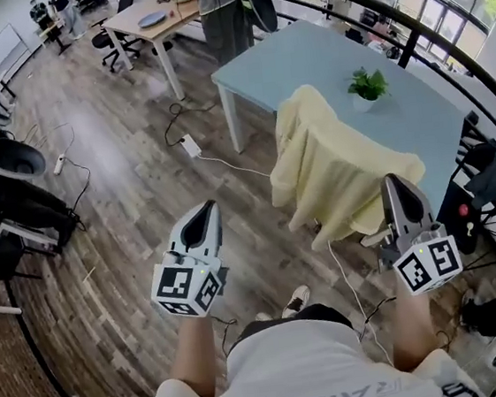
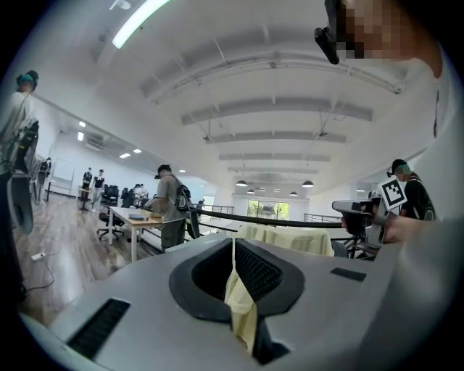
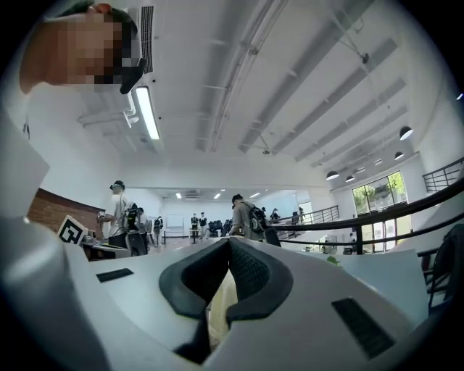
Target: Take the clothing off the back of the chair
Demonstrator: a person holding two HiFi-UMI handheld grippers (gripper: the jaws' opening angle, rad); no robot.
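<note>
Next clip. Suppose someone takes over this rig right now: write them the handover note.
Left claw: shut, over the floor, well short of the yellow garment. A pale yellow strip sits in its jaw gap; I cannot tell what it is.
Right claw: shut, with a similar pale strip in the gap. In the head view it overlaps the garment's near corner; contact is not shown.
Garment: draped whole over the chair, which it hides, beside the light blue table.
Done: nothing yet.
Left: open both claws, grip the garment, lift it clear of the chair back.
</note>
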